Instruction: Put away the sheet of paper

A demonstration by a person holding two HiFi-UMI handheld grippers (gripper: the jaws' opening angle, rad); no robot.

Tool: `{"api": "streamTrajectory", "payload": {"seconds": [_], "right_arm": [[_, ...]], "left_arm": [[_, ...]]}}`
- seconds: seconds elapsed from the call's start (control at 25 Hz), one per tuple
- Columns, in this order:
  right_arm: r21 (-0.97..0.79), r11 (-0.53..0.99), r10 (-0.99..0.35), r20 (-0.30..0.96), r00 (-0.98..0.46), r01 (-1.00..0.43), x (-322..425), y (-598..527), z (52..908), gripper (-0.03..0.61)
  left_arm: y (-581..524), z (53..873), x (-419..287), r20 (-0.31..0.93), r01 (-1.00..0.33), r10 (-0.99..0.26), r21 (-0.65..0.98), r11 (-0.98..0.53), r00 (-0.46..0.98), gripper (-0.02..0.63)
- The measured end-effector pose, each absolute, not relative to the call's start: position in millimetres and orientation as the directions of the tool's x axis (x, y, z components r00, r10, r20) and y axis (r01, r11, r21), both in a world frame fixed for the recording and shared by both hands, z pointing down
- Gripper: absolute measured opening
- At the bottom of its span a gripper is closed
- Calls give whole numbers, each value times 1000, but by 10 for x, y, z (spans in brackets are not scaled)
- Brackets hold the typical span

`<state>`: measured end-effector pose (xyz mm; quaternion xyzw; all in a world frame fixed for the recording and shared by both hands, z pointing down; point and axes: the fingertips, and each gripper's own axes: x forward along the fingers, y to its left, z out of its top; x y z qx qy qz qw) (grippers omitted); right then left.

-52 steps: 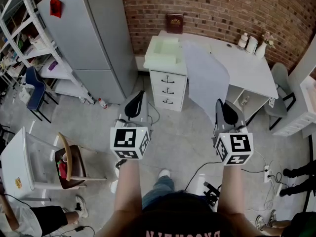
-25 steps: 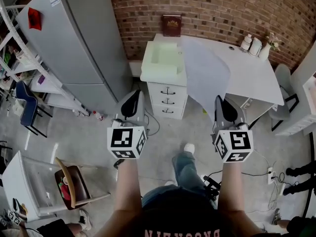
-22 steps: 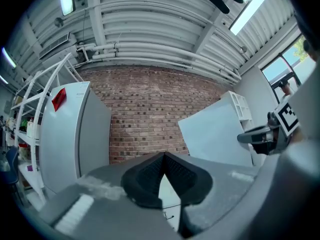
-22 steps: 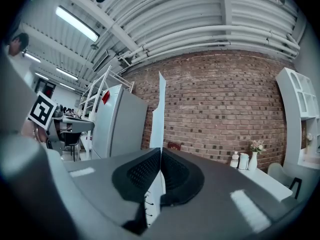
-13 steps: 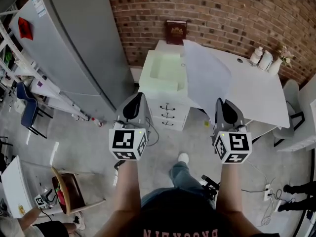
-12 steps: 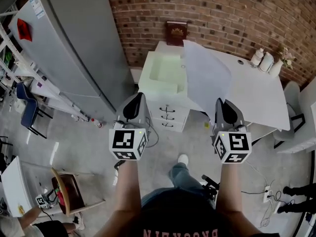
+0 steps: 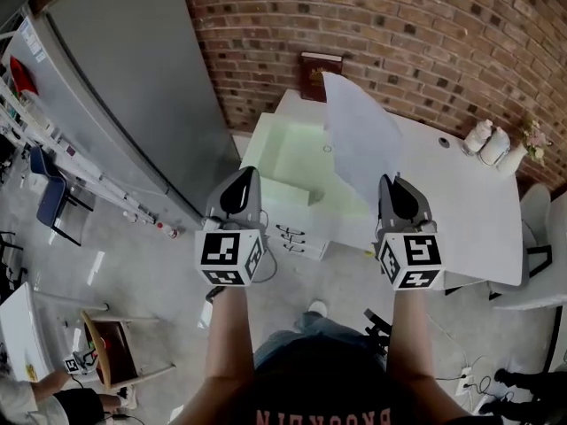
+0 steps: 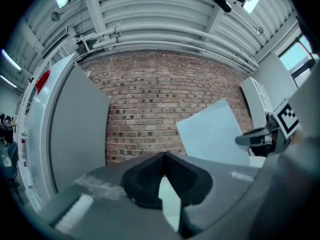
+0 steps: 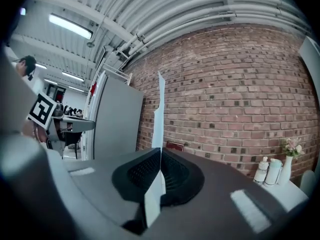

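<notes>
The right gripper (image 7: pixel 396 184) is clamped on the lower edge of the sheet of paper (image 7: pixel 359 140) above the desk (image 7: pixel 461 202). The sheet looks light, floppy and easily creased. The left gripper (image 7: pixel 239 184) is closed and empty.

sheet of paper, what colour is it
The sheet is plain white with a faint bluish cast, no print visible; the head view shows it best.

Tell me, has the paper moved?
Yes. The sheet of paper, clamped in the right gripper, has come forward over the white desk, nearer the brick wall.

A tray (image 7: pixel 285 155) sits on the desk (image 7: pixel 461 204), left of the paper (image 7: pixel 359 140).
</notes>
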<state>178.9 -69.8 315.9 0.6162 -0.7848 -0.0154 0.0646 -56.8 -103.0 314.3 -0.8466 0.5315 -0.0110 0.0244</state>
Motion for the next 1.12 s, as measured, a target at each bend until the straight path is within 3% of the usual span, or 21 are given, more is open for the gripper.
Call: {"api": "streamTrajectory", "payload": {"seconds": [0.44, 1.12], "right_arm": [[22, 314, -944, 113, -310, -949, 1874, -1409, 3344, 2], [-241, 300, -877, 310, -366, -923, 1874, -2123, 4158, 2]], "left_arm": [[-1622, 3274, -469, 19, -920, -921, -41, -389, 389, -2], [-2472, 3639, -509, 112, -908, -903, -13, -418, 414, -2]]}}
